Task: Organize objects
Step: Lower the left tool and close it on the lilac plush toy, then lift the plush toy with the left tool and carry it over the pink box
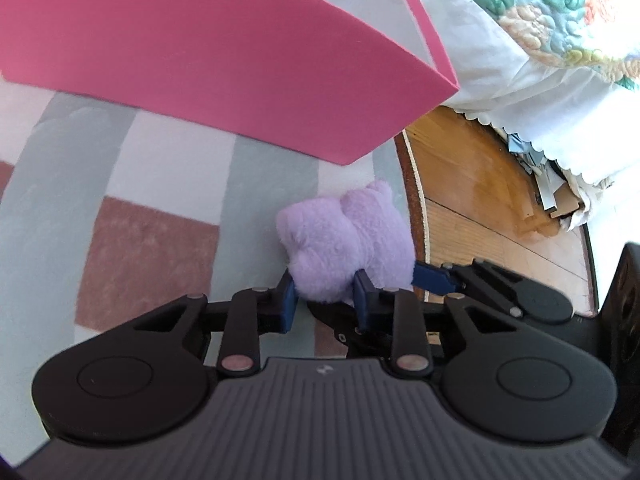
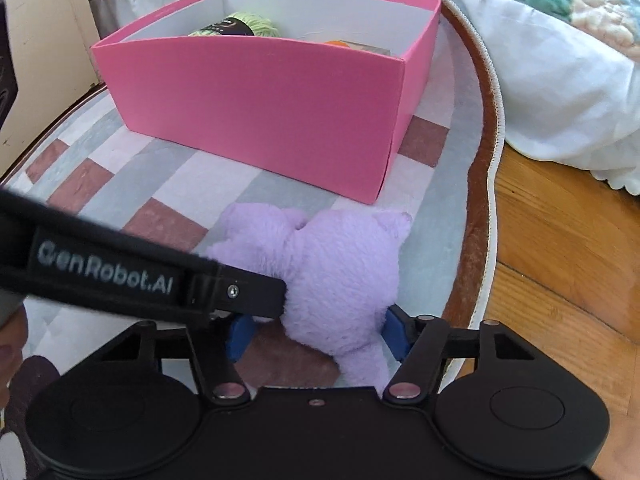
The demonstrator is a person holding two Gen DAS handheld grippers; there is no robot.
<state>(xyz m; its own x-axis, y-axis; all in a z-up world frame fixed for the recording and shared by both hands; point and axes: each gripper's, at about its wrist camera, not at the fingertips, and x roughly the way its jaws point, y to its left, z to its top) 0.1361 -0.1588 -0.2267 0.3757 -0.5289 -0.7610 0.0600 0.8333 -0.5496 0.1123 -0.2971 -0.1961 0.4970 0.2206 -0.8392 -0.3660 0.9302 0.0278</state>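
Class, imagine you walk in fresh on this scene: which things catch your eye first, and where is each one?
The lilac plush toy lies on the checked rug, with both sets of tongs, left and right, closed around it. Just behind it stands the bright pink box, open, with green yarn inside. A flowered quilt hangs at right.

A: What is the lilac plush toy (image 2: 340, 276) like?
B: Fuzzy, matt fleece. Beyond it, the pink cardboard box (image 2: 256, 112) looks smooth and matt. Beside the toy, the orange wooden floor (image 2: 560, 248) shines glossy.
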